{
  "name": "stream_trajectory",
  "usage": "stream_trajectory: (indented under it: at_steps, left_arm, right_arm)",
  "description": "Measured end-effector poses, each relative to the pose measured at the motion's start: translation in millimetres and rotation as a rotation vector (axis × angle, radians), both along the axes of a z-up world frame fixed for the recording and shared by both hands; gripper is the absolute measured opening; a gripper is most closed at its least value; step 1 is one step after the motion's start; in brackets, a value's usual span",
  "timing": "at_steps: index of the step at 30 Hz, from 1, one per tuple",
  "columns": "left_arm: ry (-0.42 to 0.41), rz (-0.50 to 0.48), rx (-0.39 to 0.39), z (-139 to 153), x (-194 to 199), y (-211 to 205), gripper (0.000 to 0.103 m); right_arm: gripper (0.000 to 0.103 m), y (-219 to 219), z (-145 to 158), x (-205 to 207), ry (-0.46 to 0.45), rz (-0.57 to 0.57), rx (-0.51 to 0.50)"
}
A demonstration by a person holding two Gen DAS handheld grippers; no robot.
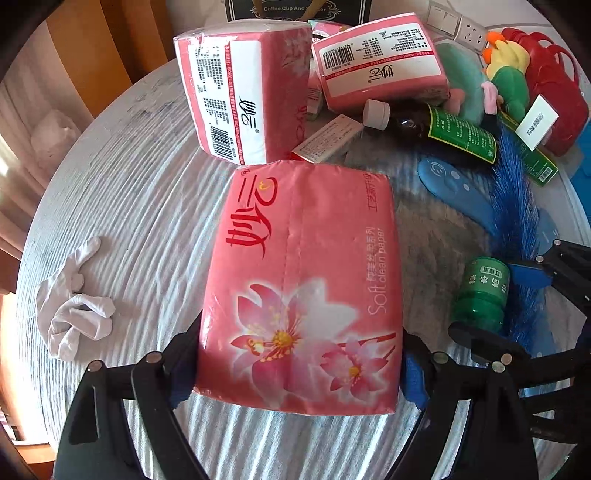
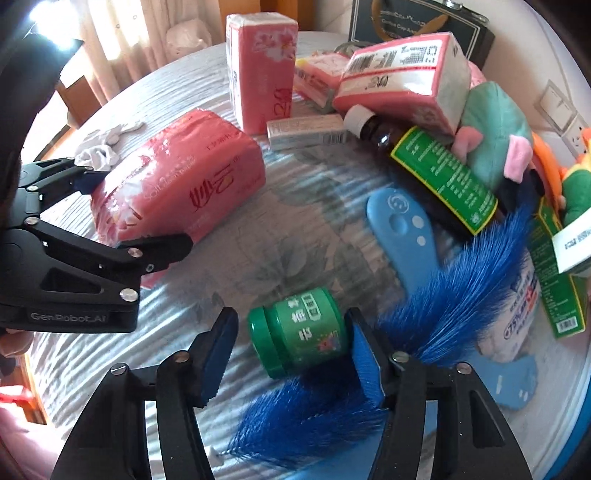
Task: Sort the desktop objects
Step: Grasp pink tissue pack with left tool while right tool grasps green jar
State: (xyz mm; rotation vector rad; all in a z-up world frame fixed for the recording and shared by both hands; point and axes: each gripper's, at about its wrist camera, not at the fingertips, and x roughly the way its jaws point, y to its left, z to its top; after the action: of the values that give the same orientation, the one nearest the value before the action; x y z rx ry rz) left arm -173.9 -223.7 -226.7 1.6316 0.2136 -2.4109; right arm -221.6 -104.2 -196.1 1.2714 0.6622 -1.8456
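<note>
Left hand-held gripper (image 1: 295,373) clamps the pink tissue pack (image 1: 299,288); right hand-held gripper (image 2: 291,350) stands open around the green jar (image 2: 299,332), right of that pack.

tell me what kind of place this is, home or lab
Most likely a home room: a round table under a ribbed cloth, curtains at a sunlit window, and household clutter such as tissue packs and a plush toy.

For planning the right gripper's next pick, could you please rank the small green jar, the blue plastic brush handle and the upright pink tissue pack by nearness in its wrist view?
1. Small green jar, between the jaws.
2. Blue plastic brush handle, ahead right.
3. Upright pink tissue pack, far back.
</note>
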Motion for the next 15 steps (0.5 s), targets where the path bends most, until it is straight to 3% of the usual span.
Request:
stream_trajectory:
  at_steps: [4,11,15]
  left_arm:
    - [0.006,-0.002,0.003,0,4,3,0.084]
    - [0.018,-0.013,-0.006,4,21,10,0.083]
    - [0.065,-0.027,-0.027,26,19,26,0.083]
  right_arm:
    - [0.05,6,-3,0,-0.017,-0.019,-0.004]
    - [0.05,17,10,4,-0.012,-0.072,-0.07]
    - [0.05,26,32,8,0.033,-0.1,-0.106]
